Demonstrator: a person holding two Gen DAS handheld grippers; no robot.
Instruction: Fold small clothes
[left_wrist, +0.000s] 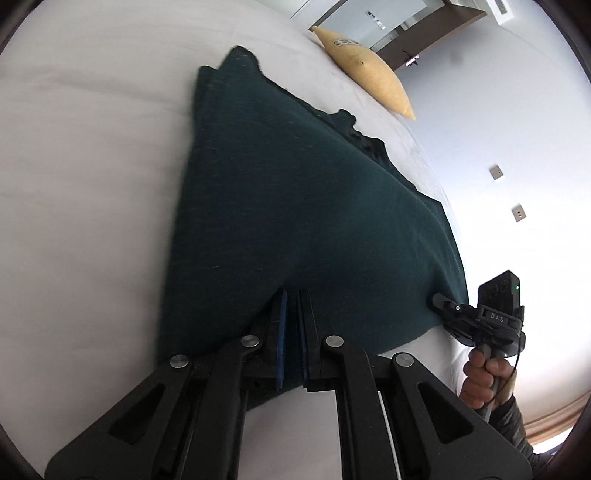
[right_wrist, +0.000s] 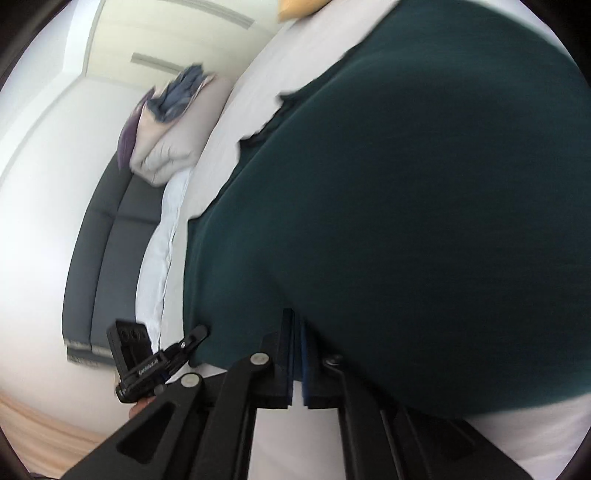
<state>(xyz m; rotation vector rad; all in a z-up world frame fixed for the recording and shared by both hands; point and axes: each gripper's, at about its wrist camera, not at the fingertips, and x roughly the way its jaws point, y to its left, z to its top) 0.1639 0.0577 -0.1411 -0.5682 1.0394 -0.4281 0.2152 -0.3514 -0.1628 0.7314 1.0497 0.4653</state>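
So I've got both grippers pinched onto the near hem of this dark teal knit garment (left_wrist: 295, 206), which is spread on the white bed sheet (left_wrist: 85, 177). The left gripper (left_wrist: 292, 295) has its jaws nearly closed with the teal fabric clamped between the blue pads. The right gripper (right_wrist: 297, 321) is fully closed on the same edge, further along toward the bed's side edge. Holding two points apart like that keeps the hem taut, so I'd guess it's set up for carrying that edge over in a fold. The garment's long axis runs away from me, narrowing toward the yellow pillow (left_wrist: 369, 70) at the far end of the bed. The middle billows up, so it's partly lifted.
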